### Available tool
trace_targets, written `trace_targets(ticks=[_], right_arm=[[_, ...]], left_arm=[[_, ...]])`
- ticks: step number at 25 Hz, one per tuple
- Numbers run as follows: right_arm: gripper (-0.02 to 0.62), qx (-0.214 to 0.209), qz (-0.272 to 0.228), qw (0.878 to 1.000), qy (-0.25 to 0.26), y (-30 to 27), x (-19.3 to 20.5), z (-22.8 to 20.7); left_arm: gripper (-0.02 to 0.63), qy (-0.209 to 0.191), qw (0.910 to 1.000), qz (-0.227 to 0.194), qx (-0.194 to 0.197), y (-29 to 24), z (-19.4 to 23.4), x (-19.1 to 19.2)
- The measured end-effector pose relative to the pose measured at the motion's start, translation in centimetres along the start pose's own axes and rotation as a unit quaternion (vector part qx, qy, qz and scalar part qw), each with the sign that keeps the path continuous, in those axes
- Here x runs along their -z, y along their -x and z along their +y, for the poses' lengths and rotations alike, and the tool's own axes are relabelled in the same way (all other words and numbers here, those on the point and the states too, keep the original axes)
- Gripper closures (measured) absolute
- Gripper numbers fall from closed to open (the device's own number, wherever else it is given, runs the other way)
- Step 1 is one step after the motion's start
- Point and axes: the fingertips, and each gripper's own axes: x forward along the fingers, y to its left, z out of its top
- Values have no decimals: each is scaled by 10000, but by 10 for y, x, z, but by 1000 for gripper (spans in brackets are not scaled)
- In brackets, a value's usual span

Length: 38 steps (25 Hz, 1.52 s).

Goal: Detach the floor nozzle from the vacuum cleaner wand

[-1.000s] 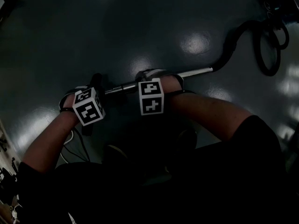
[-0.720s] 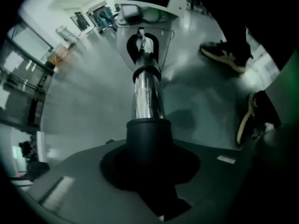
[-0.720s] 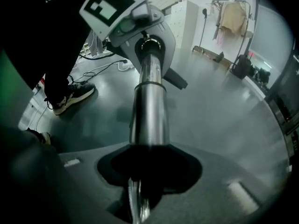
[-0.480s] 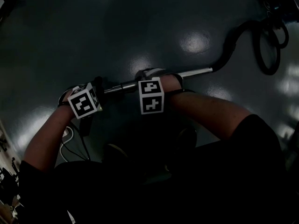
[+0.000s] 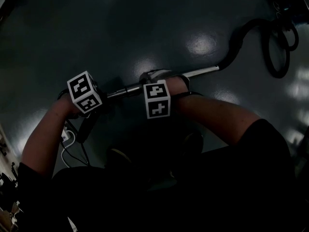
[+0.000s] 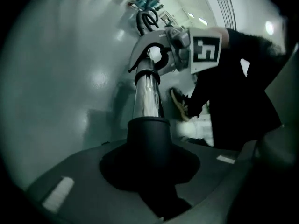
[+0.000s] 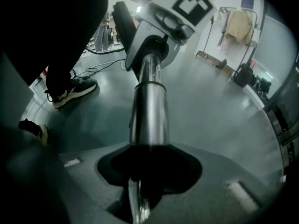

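The chrome wand (image 5: pixel 193 74) lies low over the dark floor, running left into a black nozzle neck (image 6: pixel 149 136). My left gripper (image 5: pixel 89 105) is shut on that black neck, which fills the gap between its jaws (image 6: pixel 149 171); the nozzle head itself is lost in shadow under my left hand. My right gripper (image 5: pixel 157 86) is shut on the wand (image 7: pixel 149 111) a short way to the right, and the tube passes straight through its jaws (image 7: pixel 147 171). From the right gripper view, the left gripper (image 7: pixel 161 27) clamps the far end of the tube.
The black hose (image 5: pixel 239 40) curls from the wand's right end into loops (image 5: pixel 277 47) at the upper right. A white cable (image 5: pixel 67 139) lies by my left forearm. The person's shoes (image 7: pixel 70 91) stand close by, and a clothes rack (image 7: pixel 236 20) is far off.
My left gripper has rolled about the nozzle neck and risen slightly, so its marker cube now faces upward and sits further left. The right gripper and wand have barely shifted.
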Motion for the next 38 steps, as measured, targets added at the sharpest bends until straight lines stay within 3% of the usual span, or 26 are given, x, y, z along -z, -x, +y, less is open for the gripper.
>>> trace_targets(ticks=[2,3,5,7,10,12,13,14,16,17,18,20,23,25,27,28,30,32,34,35,36,38], right_arm=[[463,-28,-2,10000,-94,0,2,-1],[463,-38,-6,9999,-150,0,4,-3],[463,-35,-44,9997,-230,3,5,-6],[463,-15,-73,9997,-235,4,6,-7],[463,-52,-42,9997,-226,1,6,-3],[463,-118,-24,9996,-263,-1,5,-1],[463,-140,-16,9995,-280,-2,4,0],[463,-144,-8,9995,-285,-1,4,0],[463,-119,0,9996,-256,0,3,0],[463,-111,0,9997,-227,0,3,1],[463,-107,5,9998,-190,1,2,2],[463,-114,17,9999,-117,0,2,5],[463,-125,7,9999,-33,-1,1,9],[463,-106,12,9999,-16,-1,1,9],[463,-65,-2,10000,-23,-1,1,7],[463,-41,-18,10000,-33,0,1,6],[463,-9,-55,10000,-72,2,0,3],[463,9,-92,9999,-131,3,0,0],[463,17,-118,9998,-178,3,-2,-4],[463,6,-125,9997,-189,2,-3,-5],[463,-25,-129,9997,-192,2,-4,-5],[463,-136,-143,9996,-183,0,-3,0]], left_arm=[[499,-750,9904,93,-1159,3,19,-1],[499,-1140,9773,137,-1782,7,30,-1],[499,-1742,9426,101,-2847,16,46,-4],[505,-2041,9179,-28,-3402,21,51,-9],[506,-2184,9028,49,-3704,18,55,-6],[501,-2130,9019,299,-3746,16,59,-1],[500,-2012,9086,408,-3636,15,60,2],[502,-1795,9230,447,-3374,13,58,6],[500,-1076,9636,247,-2433,8,46,12],[499,-740,9784,59,-1929,6,38,12],[499,-544,9866,-121,-1531,5,30,10],[499,-364,9935,-298,-1036,2,16,6],[499,-100,9973,-371,-621,-2,7,8],[499,-136,9966,-413,-701,-3,8,8],[499,-507,9891,-390,-1325,1,18,7],[500,-806,9801,-338,-1780,4,24,6],[500,-1519,9498,-179,-2730,11,36,5],[502,-2161,9086,-38,-3574,21,48,3],[507,-2553,8717,49,-4183,30,57,1],[506,-2625,8632,53,-4312,32,60,1],[508,-2583,8676,1,-4250,31,60,2],[499,-2250,9045,-250,-3615,19,53,4]])
